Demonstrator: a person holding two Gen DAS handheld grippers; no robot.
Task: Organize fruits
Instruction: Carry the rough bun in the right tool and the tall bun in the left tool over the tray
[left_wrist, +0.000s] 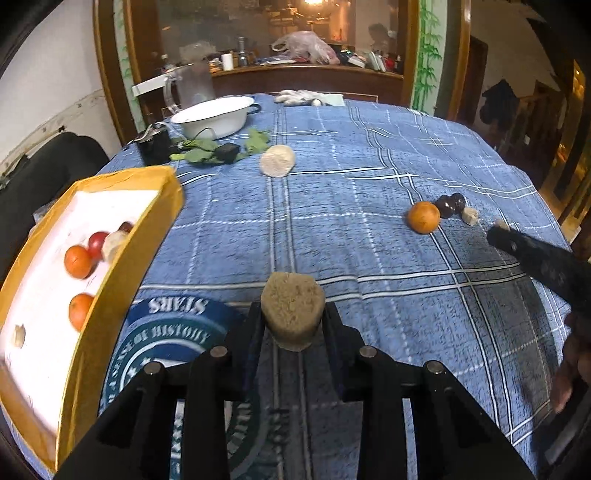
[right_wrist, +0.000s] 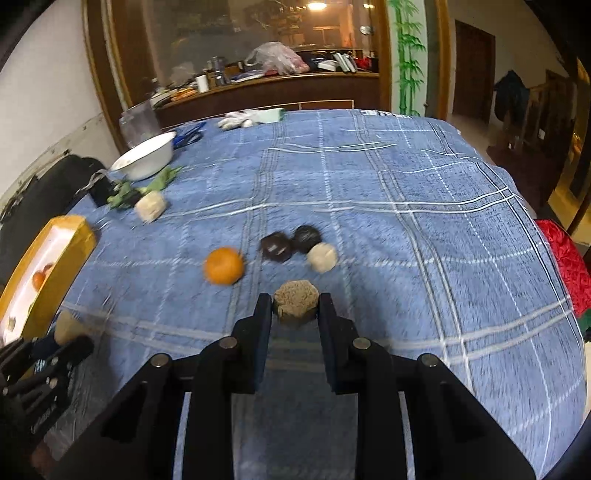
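Note:
My left gripper (left_wrist: 293, 314) is shut on a rough tan fruit (left_wrist: 293, 299) just right of the yellow box (left_wrist: 122, 266). The box holds two oranges (left_wrist: 77, 261), a red fruit (left_wrist: 98, 243) and pale pieces. My right gripper (right_wrist: 295, 306) is shut on a similar tan fruit (right_wrist: 295, 297) over the blue cloth. Just beyond it lie an orange (right_wrist: 224, 266), two dark fruits (right_wrist: 275, 248) and a pale round fruit (right_wrist: 322, 256). Another pale fruit (right_wrist: 149, 206) lies farther left, near the leaves. The right wrist view is motion-blurred.
A white basin (left_wrist: 212, 116), green leaves (left_wrist: 207, 147), a small black device (left_wrist: 153, 144) and a clear jug (left_wrist: 192, 85) crowd the far left of the table. A white glove (left_wrist: 299, 96) lies at the far edge. A red quilted item (right_wrist: 565, 258) sits off the right edge.

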